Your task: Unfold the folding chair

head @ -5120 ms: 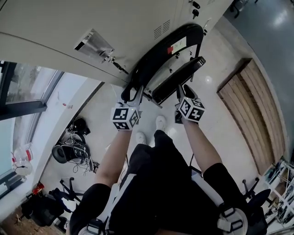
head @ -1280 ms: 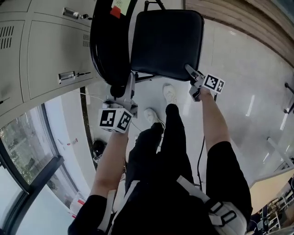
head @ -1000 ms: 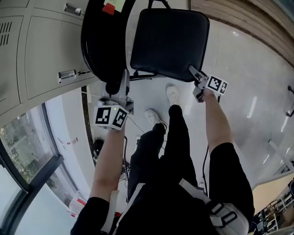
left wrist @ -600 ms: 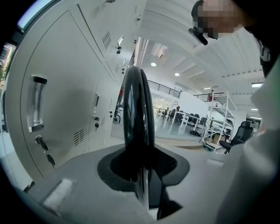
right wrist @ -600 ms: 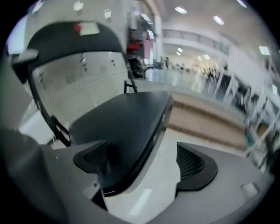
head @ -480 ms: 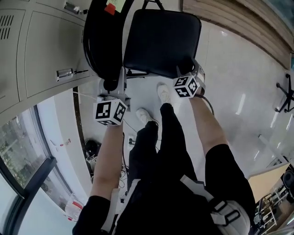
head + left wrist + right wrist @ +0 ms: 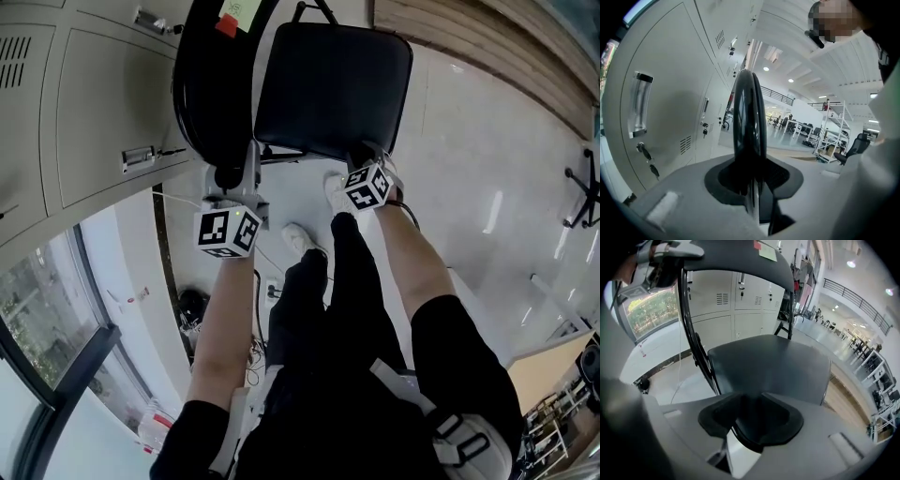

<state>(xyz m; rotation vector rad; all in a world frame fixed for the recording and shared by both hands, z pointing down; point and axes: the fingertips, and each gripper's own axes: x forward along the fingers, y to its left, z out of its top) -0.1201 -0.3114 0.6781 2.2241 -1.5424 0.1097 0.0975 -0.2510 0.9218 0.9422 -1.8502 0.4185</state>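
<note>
1. Head view, bottom of frame: person's legs point(image 7: 342, 309) in dark trousers. Two bare forearms run up toward centre, with a white shoe point(image 7: 300, 238) on the floor between them.
2. left gripper point(image 7: 246, 171), left of centre: claw pinching the lower rim of the backrest point(image 7: 199, 94). Left gripper view: the black rim runs upright through the jaw notch, pads tight on it.
3. right gripper point(image 7: 364, 157), centre, marker cube facing the camera. Jaws have just been closing, and the front edge of the seat point(image 7: 333, 84) sits between them with the pads on it. Right gripper view: the seat pad and the chrome tube under it fill the notch.
4. folding chair point(image 7: 281, 112), top centre: seat swung out from the backrest, roughly level. Backrest stands at its left. Red tag point(image 7: 225, 23) near the backrest top.
5. Behind: grey lockers point(image 7: 75, 103) upper left, glossy pale floor point(image 7: 469, 187) right, wood-look strip point(image 7: 506, 47) upper right.
</note>
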